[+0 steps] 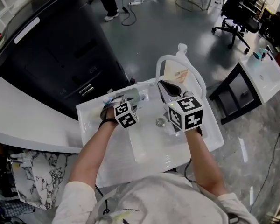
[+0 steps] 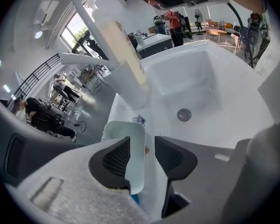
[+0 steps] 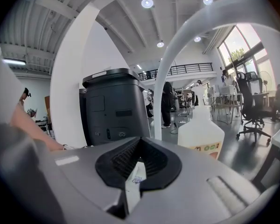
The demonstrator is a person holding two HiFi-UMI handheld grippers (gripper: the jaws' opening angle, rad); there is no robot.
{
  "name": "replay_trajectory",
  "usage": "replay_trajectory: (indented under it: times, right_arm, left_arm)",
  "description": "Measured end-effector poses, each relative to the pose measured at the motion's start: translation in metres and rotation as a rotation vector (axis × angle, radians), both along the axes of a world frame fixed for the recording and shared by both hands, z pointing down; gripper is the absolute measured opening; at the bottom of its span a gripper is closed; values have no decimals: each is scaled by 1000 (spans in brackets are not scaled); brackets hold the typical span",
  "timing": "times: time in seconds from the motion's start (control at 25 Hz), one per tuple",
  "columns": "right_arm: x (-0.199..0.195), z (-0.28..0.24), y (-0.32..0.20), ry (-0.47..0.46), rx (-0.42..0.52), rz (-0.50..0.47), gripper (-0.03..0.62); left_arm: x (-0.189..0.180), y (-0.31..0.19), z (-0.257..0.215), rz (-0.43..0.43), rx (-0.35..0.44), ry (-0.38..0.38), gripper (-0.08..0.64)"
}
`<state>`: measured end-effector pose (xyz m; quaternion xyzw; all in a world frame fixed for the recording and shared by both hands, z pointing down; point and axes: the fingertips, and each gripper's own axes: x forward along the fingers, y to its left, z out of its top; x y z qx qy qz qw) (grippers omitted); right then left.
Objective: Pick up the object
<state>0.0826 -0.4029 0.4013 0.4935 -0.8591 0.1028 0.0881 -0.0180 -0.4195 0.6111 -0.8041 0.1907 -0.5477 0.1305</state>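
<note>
A pale blue-white plastic cup (image 2: 133, 139) stands on the left rim of the white sink (image 1: 107, 139). My left gripper (image 2: 142, 155) straddles the cup's near wall. The left pad lies against that wall and the right pad stands a gap away from it, so the jaws are open. In the head view the cup (image 1: 129, 96) sits just ahead of the left gripper (image 1: 121, 101). My right gripper (image 1: 168, 87) hovers over the basin near the faucet (image 1: 177, 59). Seen in its own view, the right gripper (image 3: 139, 158) has its pads meeting at the tips and holds nothing.
The curved white faucet (image 2: 116, 45) rises right behind the cup. A white bottle (image 3: 203, 134) stands behind the faucet arch (image 3: 177, 45). The drain (image 2: 184, 114) lies in the basin. A large black machine (image 1: 60, 55) stands beyond the sink, and an office chair (image 1: 235, 17) is far right.
</note>
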Motion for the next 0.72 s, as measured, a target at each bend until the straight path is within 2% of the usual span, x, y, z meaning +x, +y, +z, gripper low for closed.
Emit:
replay_trajectory:
  times: [0.72]
  right_arm:
    - [13,8,-7,6,-18,20,3]
  left_arm:
    - [7,-8,21,3,-23,-65,80]
